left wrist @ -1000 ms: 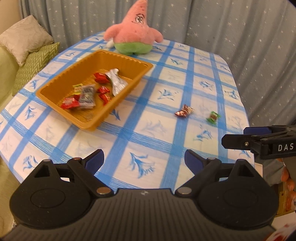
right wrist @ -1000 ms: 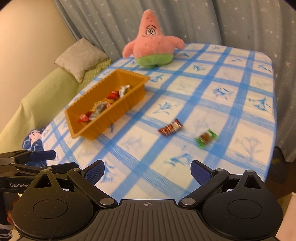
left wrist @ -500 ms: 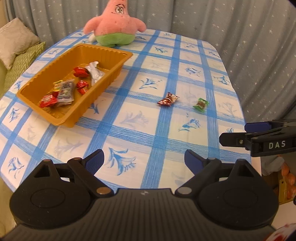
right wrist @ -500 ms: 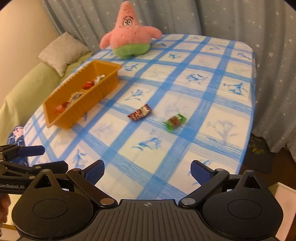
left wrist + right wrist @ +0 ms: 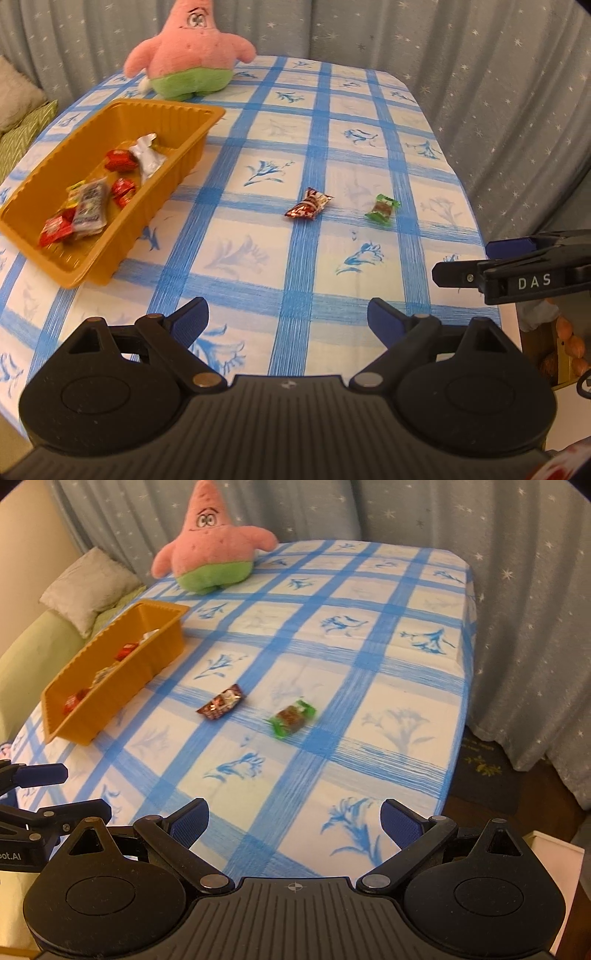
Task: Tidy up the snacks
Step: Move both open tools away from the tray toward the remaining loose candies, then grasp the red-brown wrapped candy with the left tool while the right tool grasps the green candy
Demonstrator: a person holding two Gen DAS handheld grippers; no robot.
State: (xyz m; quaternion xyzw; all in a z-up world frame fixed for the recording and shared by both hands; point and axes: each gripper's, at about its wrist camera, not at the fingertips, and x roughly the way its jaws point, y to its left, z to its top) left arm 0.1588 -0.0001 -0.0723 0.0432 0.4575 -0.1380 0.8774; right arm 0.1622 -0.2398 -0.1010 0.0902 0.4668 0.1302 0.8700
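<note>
An orange tray [image 5: 188,151] [image 5: 110,701] holding several wrapped snacks stands on the left of the blue-checked table. Two loose snacks lie mid-table: a red-brown wrapped one [image 5: 308,208] [image 5: 221,704] and, to its right, a green wrapped one [image 5: 382,208] [image 5: 291,718]. My left gripper [image 5: 288,317] hovers open over the near table edge, short of both, nothing between its blue pads. My right gripper [image 5: 295,821] is open too and empty, near the front right edge. Each gripper shows at the side of the other's view.
A pink star-shaped plush toy [image 5: 192,51] [image 5: 214,550] sits at the far end of the table [image 5: 332,266]. Grey starred curtains [image 5: 498,92] hang behind and to the right. A green sofa with cushions [image 5: 85,587] stands left of the table.
Both grippers have sunk and drifted forward, so the two loose snacks look larger and nearer. In the left view the tray has slid toward the left edge. Jaws stay wide.
</note>
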